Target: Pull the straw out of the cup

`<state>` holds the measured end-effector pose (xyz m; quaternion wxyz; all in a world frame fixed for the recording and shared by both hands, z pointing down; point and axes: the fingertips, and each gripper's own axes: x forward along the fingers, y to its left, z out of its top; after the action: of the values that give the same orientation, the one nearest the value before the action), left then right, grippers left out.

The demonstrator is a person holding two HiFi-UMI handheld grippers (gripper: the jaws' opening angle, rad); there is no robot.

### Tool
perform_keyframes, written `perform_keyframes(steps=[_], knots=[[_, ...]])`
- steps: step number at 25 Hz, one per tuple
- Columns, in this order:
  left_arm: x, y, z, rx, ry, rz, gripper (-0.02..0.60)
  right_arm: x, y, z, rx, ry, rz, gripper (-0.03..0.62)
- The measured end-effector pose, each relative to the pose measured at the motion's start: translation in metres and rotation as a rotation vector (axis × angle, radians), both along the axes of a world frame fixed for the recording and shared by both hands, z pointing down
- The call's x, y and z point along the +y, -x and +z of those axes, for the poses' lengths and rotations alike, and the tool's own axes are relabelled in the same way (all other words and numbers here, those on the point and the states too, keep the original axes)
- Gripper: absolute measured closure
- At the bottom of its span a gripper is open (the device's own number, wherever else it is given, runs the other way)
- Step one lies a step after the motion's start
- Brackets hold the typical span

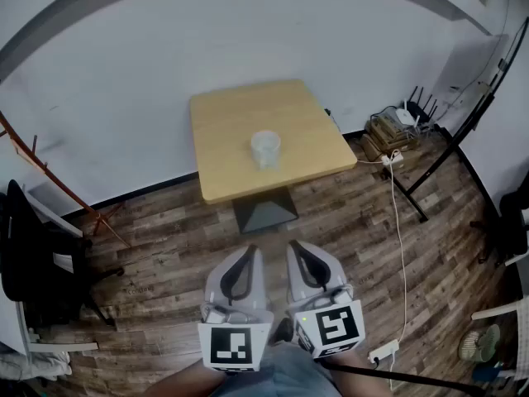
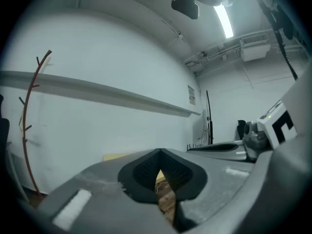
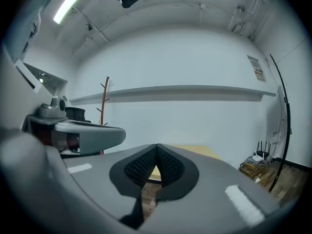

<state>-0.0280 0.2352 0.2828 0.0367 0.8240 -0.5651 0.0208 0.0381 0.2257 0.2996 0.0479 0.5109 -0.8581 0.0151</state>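
Clear cup (image 1: 265, 149) at the middle of a small wooden table (image 1: 221, 122) by the far wall, straw too small to make out, left gripper (image 1: 247, 256) and right gripper (image 1: 301, 253) side by side near the person, well apart from the table, both with jaws pressed together on nothing
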Motion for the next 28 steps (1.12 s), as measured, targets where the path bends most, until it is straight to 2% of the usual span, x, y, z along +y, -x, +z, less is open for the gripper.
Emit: perform_keyframes(steps=[13, 21, 28], knots=[[0.000, -0.018, -0.001, -0.023, -0.006, 0.000, 0.561, 0.000, -0.017, -0.004, -0.019, 0.000, 0.000, 0.588], [0.006, -0.047, 0.000, -0.038, -0.012, -0.007, 0.561, 0.003, -0.052, -0.010, -0.065, -0.048, 0.027, 0.587], [0.006, -0.068, 0.004, -0.032, -0.005, -0.035, 0.561, 0.006, -0.064, 0.003, -0.030, 0.014, -0.033, 0.586]])
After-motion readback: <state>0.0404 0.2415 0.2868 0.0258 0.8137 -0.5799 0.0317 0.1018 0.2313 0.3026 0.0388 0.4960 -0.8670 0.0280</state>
